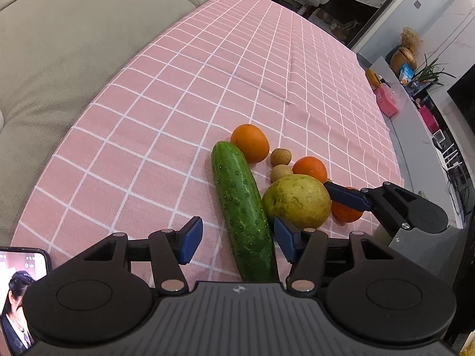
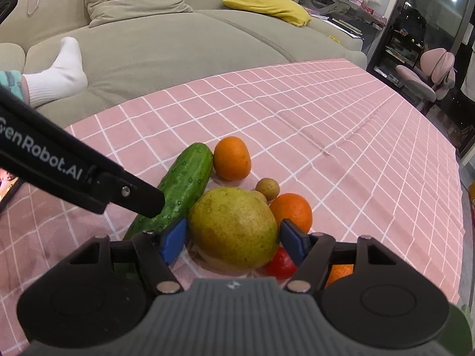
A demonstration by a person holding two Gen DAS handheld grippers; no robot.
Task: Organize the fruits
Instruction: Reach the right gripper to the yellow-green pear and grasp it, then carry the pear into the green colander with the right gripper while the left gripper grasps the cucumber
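Note:
A cluster of fruit lies on the pink checked tablecloth (image 1: pixel 207 74). A long green cucumber (image 1: pixel 243 207) lies between the fingers of my left gripper (image 1: pixel 237 227), which is open: its left pad stands clear of the cucumber and its right pad is close beside it. My right gripper (image 2: pixel 234 230) is shut on a big yellow-green pear (image 2: pixel 234 228), with a blue pad against each side. Around the pear sit oranges (image 2: pixel 231 161) (image 2: pixel 292 210), a small brown longan (image 2: pixel 267 188) and a red fruit (image 2: pixel 280 264), which is partly hidden under the right finger.
A beige sofa (image 2: pixel 178 44) runs along the far side of the table, with a person's white-socked foot (image 2: pixel 59 71) and a yellow cushion (image 2: pixel 267 0) on it. A phone (image 1: pixel 20 296) lies at the near left. The table edge (image 1: pixel 392 148) drops off at the right.

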